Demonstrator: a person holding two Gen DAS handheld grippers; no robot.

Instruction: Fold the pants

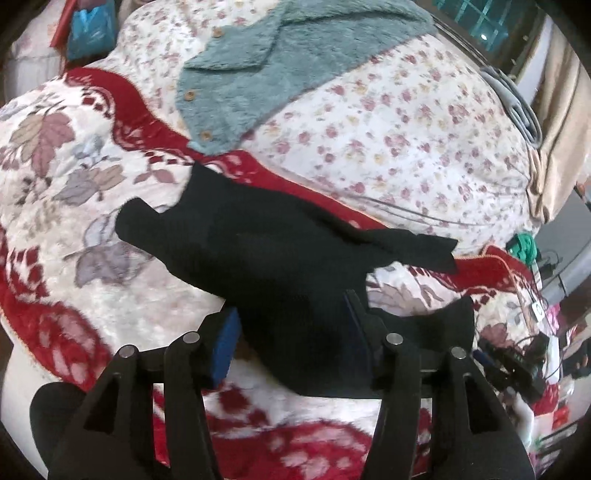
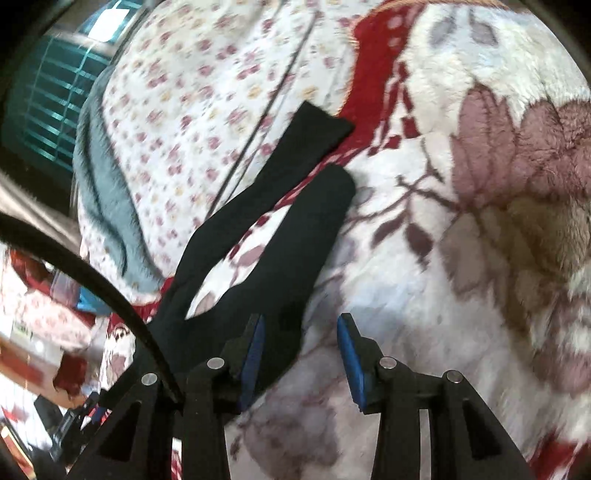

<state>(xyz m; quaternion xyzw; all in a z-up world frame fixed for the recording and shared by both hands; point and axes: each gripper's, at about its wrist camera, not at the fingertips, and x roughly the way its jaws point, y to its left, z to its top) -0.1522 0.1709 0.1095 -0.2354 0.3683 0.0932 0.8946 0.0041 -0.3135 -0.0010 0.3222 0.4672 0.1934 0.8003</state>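
- While the pants (image 1: pixel 280 258) lie on the blanket (image 1: pixel 55 192), left gripper (image 1: pixel 291 328) fingers spread wide, straddling cloth.
- Right gripper (image 2: pixel 301 332): fingers wide, pants at 10 o'clock.

bare blanket (image 2: pixel 424 258) right of pants (image 2: pixel 280 258), cardigan (image 1: pixel 266 74) beyond (well apart)

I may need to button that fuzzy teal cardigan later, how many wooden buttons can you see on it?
3. On the fuzzy teal cardigan: one near the collar, one midway down, one by the hem. Folds may hide more.
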